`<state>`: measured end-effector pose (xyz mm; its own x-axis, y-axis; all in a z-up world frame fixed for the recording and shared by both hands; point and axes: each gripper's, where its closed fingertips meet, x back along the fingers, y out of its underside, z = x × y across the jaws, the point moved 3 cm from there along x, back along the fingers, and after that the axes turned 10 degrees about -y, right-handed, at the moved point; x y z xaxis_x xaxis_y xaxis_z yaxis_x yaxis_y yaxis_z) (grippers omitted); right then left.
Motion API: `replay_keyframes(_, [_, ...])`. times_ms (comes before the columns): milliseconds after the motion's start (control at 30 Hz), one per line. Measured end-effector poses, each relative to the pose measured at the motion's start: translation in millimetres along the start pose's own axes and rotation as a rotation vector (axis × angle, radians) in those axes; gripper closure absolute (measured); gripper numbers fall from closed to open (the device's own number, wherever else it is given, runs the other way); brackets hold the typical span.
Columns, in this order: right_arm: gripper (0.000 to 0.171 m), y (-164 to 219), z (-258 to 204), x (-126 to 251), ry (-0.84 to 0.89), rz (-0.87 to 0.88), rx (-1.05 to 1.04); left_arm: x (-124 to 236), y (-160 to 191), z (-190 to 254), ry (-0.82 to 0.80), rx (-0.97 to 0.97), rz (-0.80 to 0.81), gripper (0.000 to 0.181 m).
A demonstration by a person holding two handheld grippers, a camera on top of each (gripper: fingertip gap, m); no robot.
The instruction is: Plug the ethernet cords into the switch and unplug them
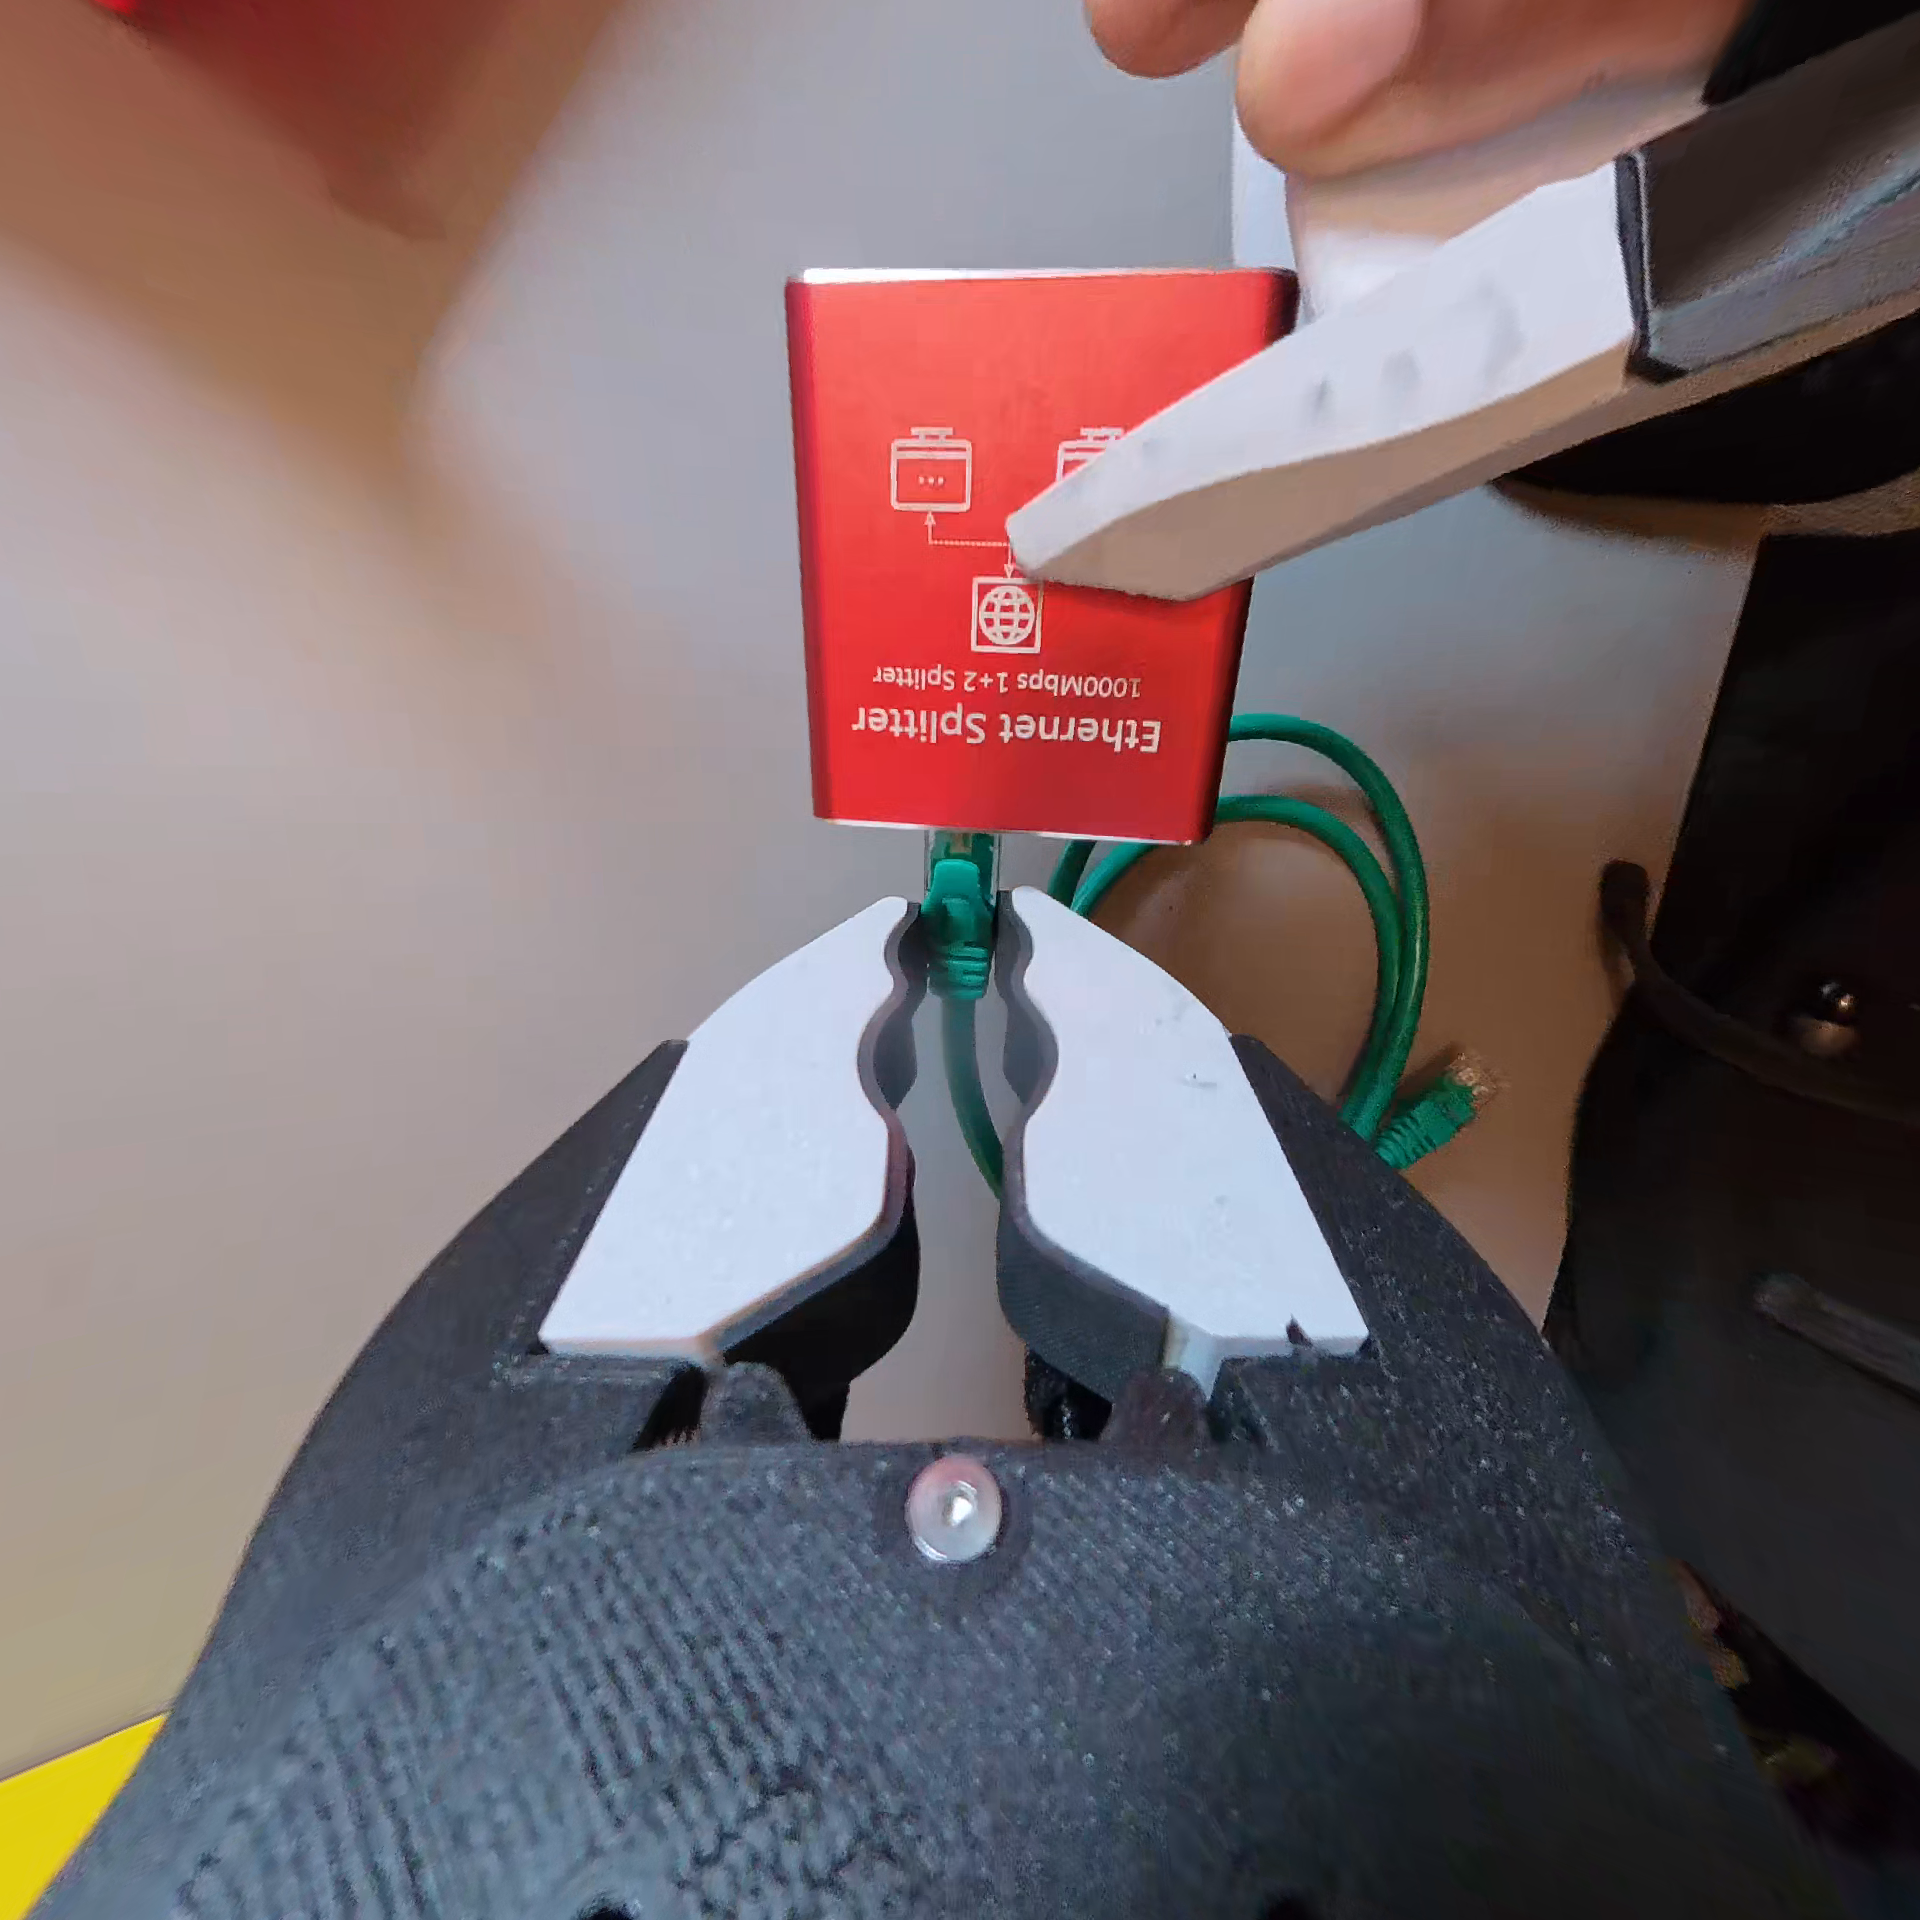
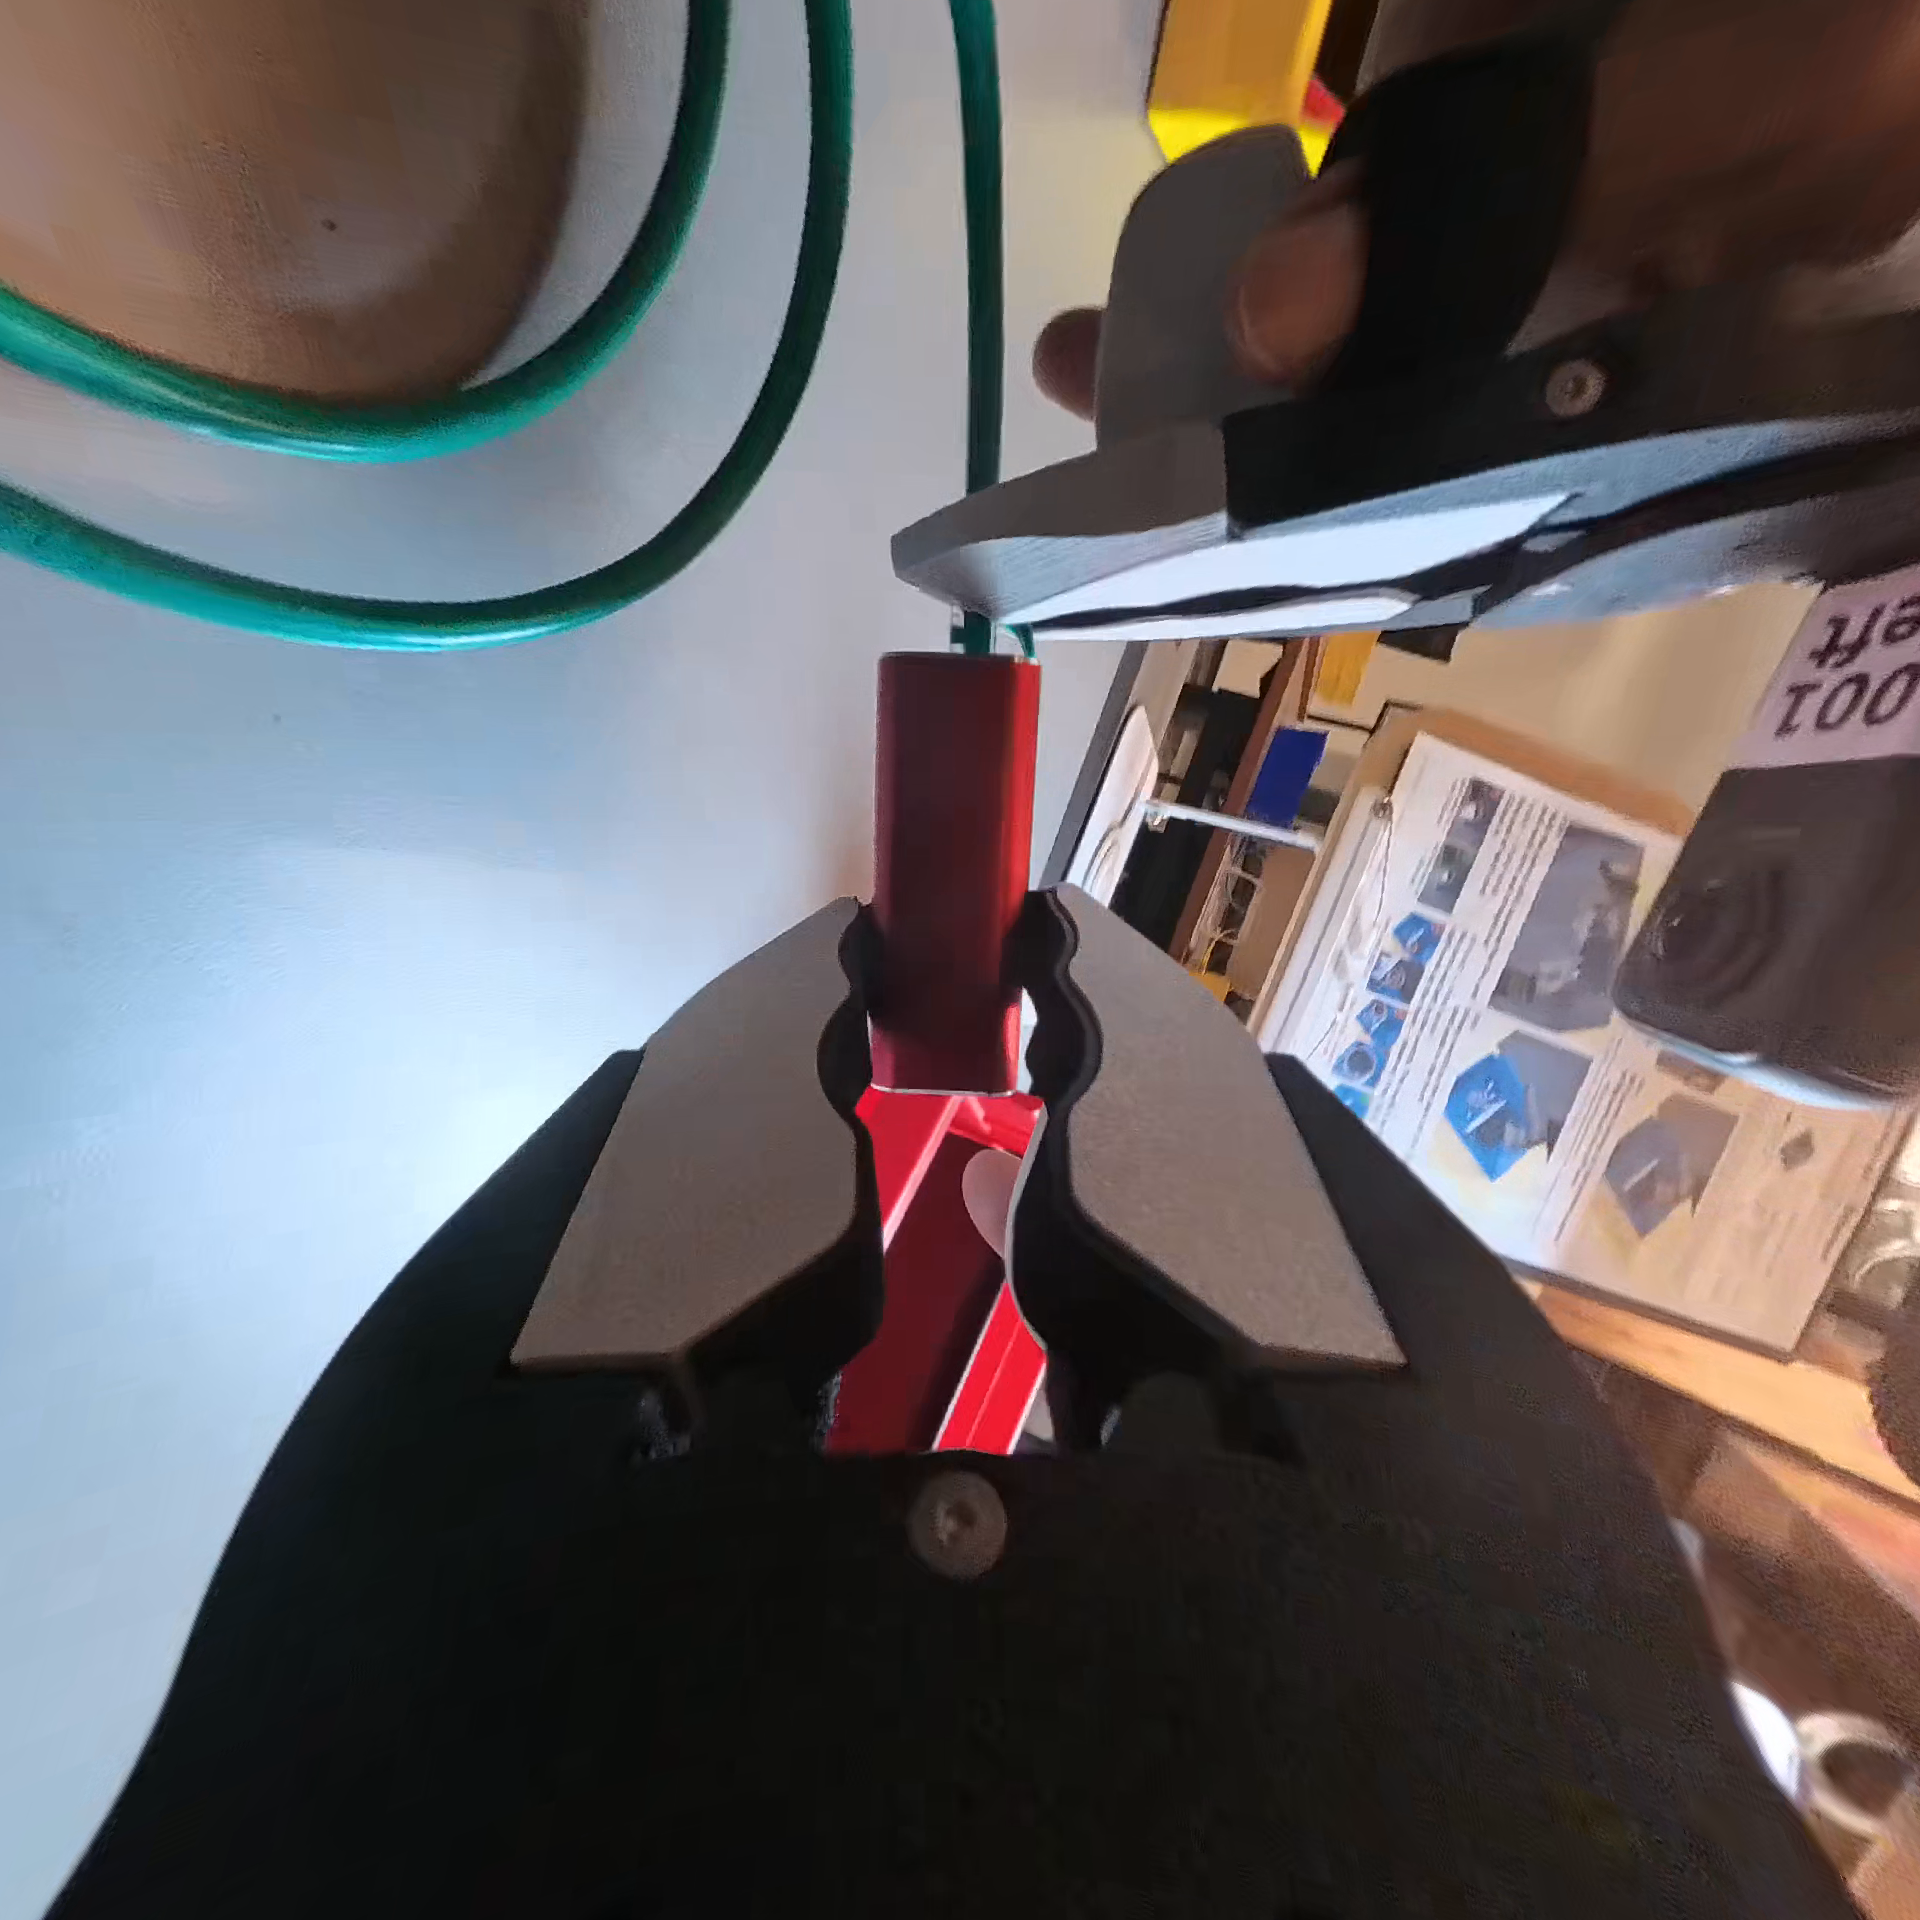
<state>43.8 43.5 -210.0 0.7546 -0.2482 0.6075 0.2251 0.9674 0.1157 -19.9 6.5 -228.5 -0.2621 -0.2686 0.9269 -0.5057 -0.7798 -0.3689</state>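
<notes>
Left gripper [image 1: 961,914] jaws pinching green plug [image 1: 956,920], seated in red switch [image 1: 1023,561] port. Right gripper [image 2: 951,935] jaws clamping switch, held mid-air above tabletop [image 1: 312,727]. Cord [image 1: 1382,914] loops beside. Advice: keep plug straight with port, brace switch firmly, avoid twisting.

Table [image 1: 312,831]: pale grey-white, smooth surface behind everything in the left wrist view.
Yellow thing [image 1: 62,1766]: a bright corner at the lower left edge of the left wrist view; what it is cannot be told.
Poster [image 2: 1507,1039]: a white sheet with photos and blue shapes, on a tan board at the right of the right wrist view.
Blue panel [image 2: 1288,769]: small, among blurred dark shelving left of the poster.
</notes>
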Motion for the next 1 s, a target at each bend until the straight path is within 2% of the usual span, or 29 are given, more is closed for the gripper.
replay_keyframes(233, [0.145,-8.0,-1.8,23.9,-0.025,0.122,0.069,11.9,-3.6,26.6,0.13,-0.008,0.157,0.17])
replay_keyframes(333, [0.145,-13.6,-5.9,27.8,-0.056,0.15,0.081,9.6,-0.4,35.2,0.13,-0.043,0.162,0.17])
replay_keyframes(467, [0.145,-11.0,1.9,34.2,-0.031,0.183,0.001,21.2,-1.4,36.6,0.202,0.013,0.299,0.168])
replay_keyframes(567, [0.144,-9.6,8.2,31.3,-0.012,0.182,-0.074,28.9,-1.5,28.6,0.114,-0.005,0.423,0.167])
replay_keyframes(667, [0.144,-2.5,10.2,26.9,-0.011,0.193,-0.168,41.3,5.4,23.3,-0.001,-0.017,0.502,0.155])
replay_keyframes(733, [0.144,4.4,9.1,25.4,-0.017,0.19,-0.224,54.2,15.0,15.1,-0.113,-0.018,0.572,0.153])
replay_keyframes(900, [0.145,22.1,3.4,31.1,0.004,0.163,-0.317,118.9,55.8,-23.5,-0.288,0.126,0.84,0.154])
replay_keyframes(1000, [0.145,31.1,0.3,38.6,0.019,0.149,-0.359,159.8,100.8,-76.0,-0.488,0.261,0.829,0.153])
